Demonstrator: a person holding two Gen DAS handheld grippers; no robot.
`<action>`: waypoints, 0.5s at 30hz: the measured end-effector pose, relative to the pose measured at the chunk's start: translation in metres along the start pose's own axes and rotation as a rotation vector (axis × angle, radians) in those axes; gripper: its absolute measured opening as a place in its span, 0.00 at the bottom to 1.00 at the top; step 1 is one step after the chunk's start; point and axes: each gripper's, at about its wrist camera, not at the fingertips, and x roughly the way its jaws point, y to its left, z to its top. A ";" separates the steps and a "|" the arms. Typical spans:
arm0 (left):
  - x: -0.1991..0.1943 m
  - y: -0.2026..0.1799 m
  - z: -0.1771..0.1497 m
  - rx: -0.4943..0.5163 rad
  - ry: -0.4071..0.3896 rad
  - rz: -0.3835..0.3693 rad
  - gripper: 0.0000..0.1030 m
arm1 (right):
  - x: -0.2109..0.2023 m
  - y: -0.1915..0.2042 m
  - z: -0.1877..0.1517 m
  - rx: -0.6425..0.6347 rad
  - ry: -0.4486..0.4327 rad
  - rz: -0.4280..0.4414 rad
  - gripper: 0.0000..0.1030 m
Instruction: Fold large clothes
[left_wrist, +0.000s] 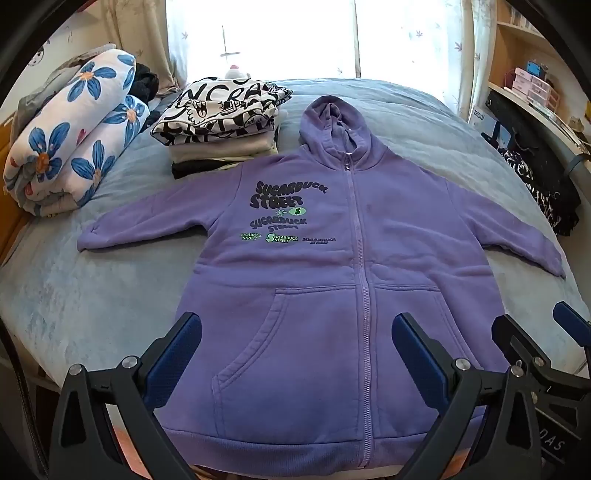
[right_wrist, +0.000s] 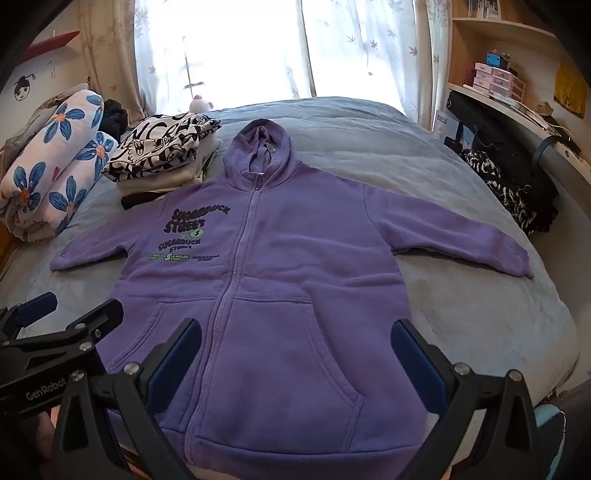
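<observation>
Only my right camera catches the black bar (right_wrist: 476, 110) by the shelf. Both tools, left tool (left_wrist: 297, 350) and right tool (right_wrist: 295, 354), hang spread above the hoodie (left_wrist: 332, 258), lying flat mid-bed (left_wrist: 74, 295). Folded clothes (left_wrist: 221, 122) and a flowered quilt (left_wrist: 70, 136) crowd the far-left corner.

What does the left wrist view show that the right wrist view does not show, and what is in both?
Only the left wrist view shows the right gripper at its right edge. Only the right wrist view shows the left gripper at its left edge, marked GenRobot, and a red shelf on the wall. Both share the purple hoodie lying flat and zipped on the bed, the folded clothes stack, the floral blanket, and open fingers above the hem.
</observation>
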 end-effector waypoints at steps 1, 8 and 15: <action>0.000 0.000 0.000 -0.002 0.001 -0.002 0.99 | 0.000 -0.001 0.000 0.000 -0.001 0.002 1.00; -0.004 0.004 0.010 -0.006 0.004 -0.001 0.99 | 0.000 -0.003 -0.002 -0.007 -0.002 0.006 1.00; -0.004 -0.004 0.000 0.014 -0.011 0.014 0.99 | 0.002 -0.004 -0.003 0.002 0.002 0.004 1.00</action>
